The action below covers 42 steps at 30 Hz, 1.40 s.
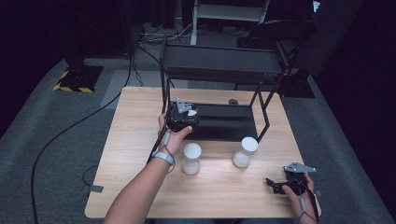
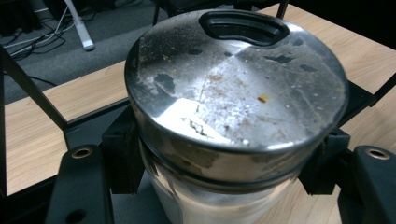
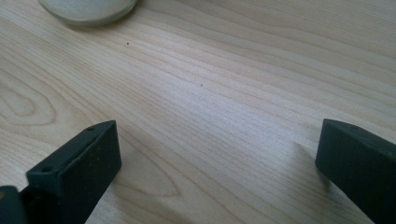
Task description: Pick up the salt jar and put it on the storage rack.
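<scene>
A glass jar with a worn metal lid (image 2: pixel 236 79) is being gripped by the left gripper (image 1: pixel 182 116), its two black jaws being pressed against the jar's sides just under the lid's rim, as is being shown in the left gripper view. The lid's surface is being marked by scratches, crumbs and a pale smear, and a dark oval recess is being seen near its far edge. In the high view this gripper is being held by the left hand (image 1: pixel 171 135) at the front edge of the lower black shelf of a dark metal rack (image 1: pixel 219 65) that is standing on the far half of the wooden table (image 1: pixel 140 116). Two more white jars are being left standing on the table in front of the rack: one (image 1: pixel 191 158) just beside the left wrist, the other (image 1: pixel 245 152) further right, near the rack's front leg. The right gripper (image 1: pixel 273 185) is being held low by the right hand (image 1: pixel 299 193) near the table's front right corner, well apart from the jars. Its jaws are being kept wide apart over bare wood in the right gripper view, with nothing between them, and the rounded base of a jar (image 3: pixel 88 10) is being caught at the top left edge.
</scene>
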Motion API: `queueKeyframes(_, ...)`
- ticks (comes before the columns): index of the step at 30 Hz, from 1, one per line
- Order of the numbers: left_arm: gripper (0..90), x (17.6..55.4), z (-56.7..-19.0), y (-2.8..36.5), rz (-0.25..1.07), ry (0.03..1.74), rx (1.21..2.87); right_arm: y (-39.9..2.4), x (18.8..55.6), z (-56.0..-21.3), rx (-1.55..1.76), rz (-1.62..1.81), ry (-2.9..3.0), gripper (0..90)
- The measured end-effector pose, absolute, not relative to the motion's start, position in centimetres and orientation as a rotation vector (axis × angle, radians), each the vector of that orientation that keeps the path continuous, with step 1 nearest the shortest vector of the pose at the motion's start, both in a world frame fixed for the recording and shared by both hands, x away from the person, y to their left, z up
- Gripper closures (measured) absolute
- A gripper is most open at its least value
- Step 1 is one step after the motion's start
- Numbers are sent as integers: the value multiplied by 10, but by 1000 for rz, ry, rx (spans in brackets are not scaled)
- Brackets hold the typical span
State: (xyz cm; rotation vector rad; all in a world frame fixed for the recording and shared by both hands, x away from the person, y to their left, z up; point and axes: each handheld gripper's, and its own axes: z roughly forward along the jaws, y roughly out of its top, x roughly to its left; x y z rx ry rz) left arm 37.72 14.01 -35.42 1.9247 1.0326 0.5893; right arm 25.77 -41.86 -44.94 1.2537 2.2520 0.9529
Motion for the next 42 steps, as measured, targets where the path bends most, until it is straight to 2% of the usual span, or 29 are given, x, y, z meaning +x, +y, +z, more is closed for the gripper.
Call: queueKeyframes(42,306,417,-391,138,557,1101,1920,-418,257,-449,1255,952,2251,0)
